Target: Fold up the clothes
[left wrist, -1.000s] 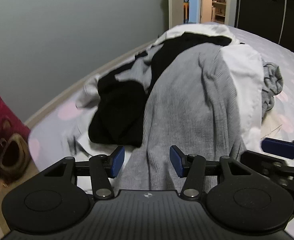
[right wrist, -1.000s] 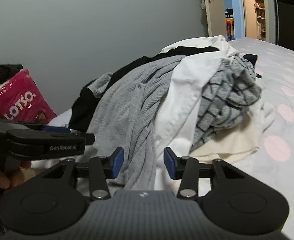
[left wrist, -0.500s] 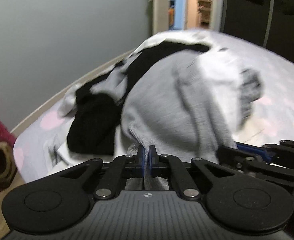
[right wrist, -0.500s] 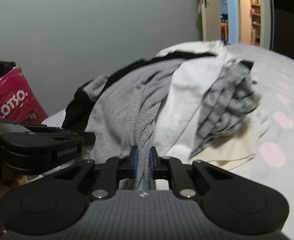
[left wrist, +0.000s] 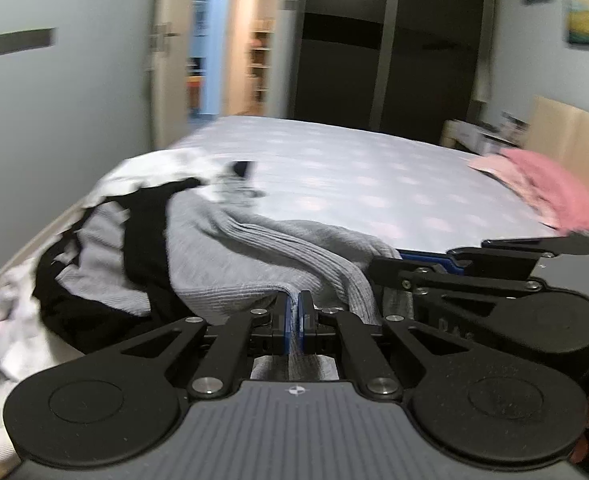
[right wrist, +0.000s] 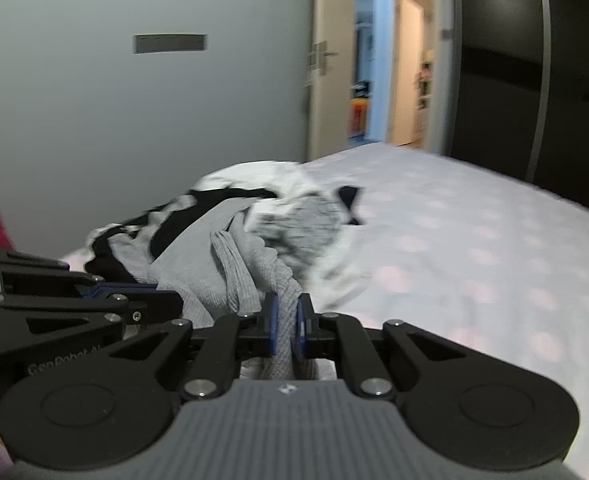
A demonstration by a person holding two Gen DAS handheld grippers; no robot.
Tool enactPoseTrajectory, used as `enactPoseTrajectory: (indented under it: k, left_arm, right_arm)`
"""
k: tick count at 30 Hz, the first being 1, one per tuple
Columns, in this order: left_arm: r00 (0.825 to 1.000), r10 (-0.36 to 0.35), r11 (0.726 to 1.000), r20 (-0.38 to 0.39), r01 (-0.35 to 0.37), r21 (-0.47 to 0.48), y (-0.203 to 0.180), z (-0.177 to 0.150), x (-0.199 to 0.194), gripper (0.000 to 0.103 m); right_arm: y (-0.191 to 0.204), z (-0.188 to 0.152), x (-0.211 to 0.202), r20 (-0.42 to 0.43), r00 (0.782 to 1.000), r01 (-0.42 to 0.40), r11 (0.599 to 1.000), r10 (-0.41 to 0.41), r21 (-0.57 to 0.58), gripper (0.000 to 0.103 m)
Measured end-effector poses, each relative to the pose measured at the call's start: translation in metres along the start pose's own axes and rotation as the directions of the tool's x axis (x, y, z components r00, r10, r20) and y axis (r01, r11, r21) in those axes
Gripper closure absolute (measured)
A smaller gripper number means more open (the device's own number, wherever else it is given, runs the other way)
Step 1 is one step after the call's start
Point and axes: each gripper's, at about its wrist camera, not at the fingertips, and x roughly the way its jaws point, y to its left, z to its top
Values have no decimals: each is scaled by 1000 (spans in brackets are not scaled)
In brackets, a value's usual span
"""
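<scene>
Left wrist view: the left gripper [left wrist: 293,314] pinches the grey ribbed garment's [left wrist: 230,256] edge; the right gripper [right wrist: 285,322] clamps it too (drawn off the clothes pile [right wrist: 254,200] on the bed [right wrist: 454,240]).

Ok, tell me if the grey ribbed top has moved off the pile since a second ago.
Yes. The grey ribbed top, pinched by the left gripper and the right gripper, has been dragged off the black garment toward the cameras.

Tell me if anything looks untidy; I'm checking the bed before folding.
Yes: an unsorted clothes heap sprawls at the bed's near corner, black, white and grey garments tangled. A pink item lies loose by the headboard.
</scene>
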Motion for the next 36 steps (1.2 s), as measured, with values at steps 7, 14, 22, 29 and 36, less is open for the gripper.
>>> enactPoseTrajectory:
  k: [7,14,22,29,36]
  left_arm:
    - [975,-211,969,-67,218,120,-69,-15,3,101]
    - [898,-387,879,-211,428,211,-140,-49,-1,101]
    - [861,-380,869,-338,457,188,-156,-88,5,93]
    - [920,-242,960,-307,274,64,-114,-82,6,61]
    - [952,-60,998,-300,47,-51,-64,-77,25,55]
  right_arm:
    - [-37,-44,-69,-14,984,176,982,-176,61,93]
    - [-70,-101,-132,-129,935,340,939,-332,51,93]
    - [-80,-158,-148,-274,910,323,946,-313,-8,90]
    - [-77,-168,-151,-235,917,311,947,-323,-85,73]
    - [-78,-145,-123,-233,948,215,976,-216,-32,67]
